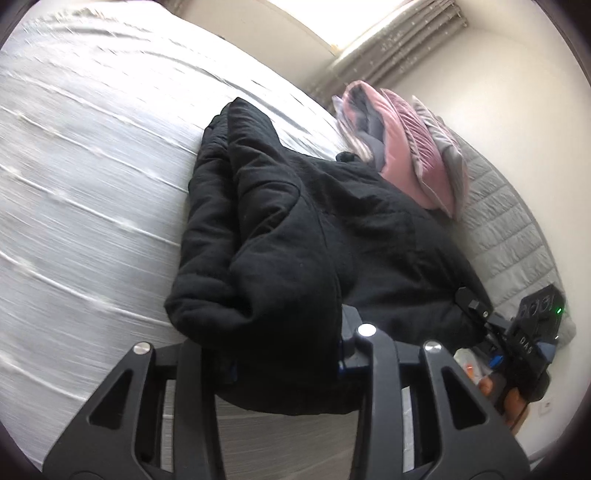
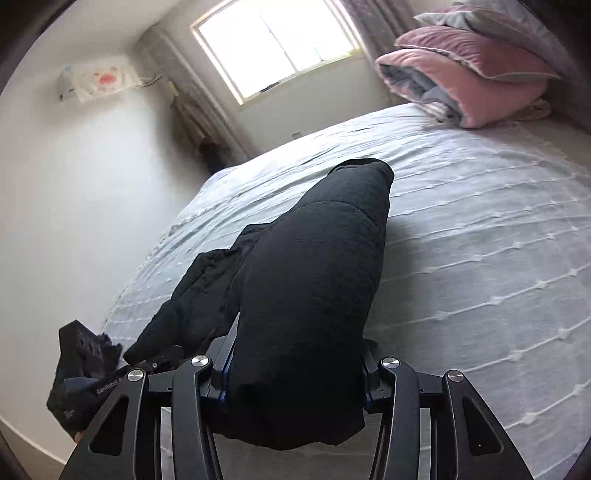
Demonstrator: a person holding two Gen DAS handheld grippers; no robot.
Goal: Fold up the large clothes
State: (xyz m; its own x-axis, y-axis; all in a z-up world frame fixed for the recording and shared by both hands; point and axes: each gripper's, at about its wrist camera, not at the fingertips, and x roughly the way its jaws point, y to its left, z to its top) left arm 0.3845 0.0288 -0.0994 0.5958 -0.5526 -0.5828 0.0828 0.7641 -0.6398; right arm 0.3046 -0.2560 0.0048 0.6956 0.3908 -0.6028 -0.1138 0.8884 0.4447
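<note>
Black padded fabric fills the near foreground: the left gripper pinches a thick bunch of the black jacket, and the right gripper is clamped on another fold of the same garment, at its right side. From both grips the jacket stretches away onto the white quilted bedspread. Farther right, a folded pink and grey duvet sits on the bed, with the bright window beyond.

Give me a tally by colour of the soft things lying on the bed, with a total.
Black: 1, the black padded garment, held by both grippers
Pink: 1, the pink folded quilt
Grey: 1, the grey pillow on top of the quilt
Total: 3
</note>
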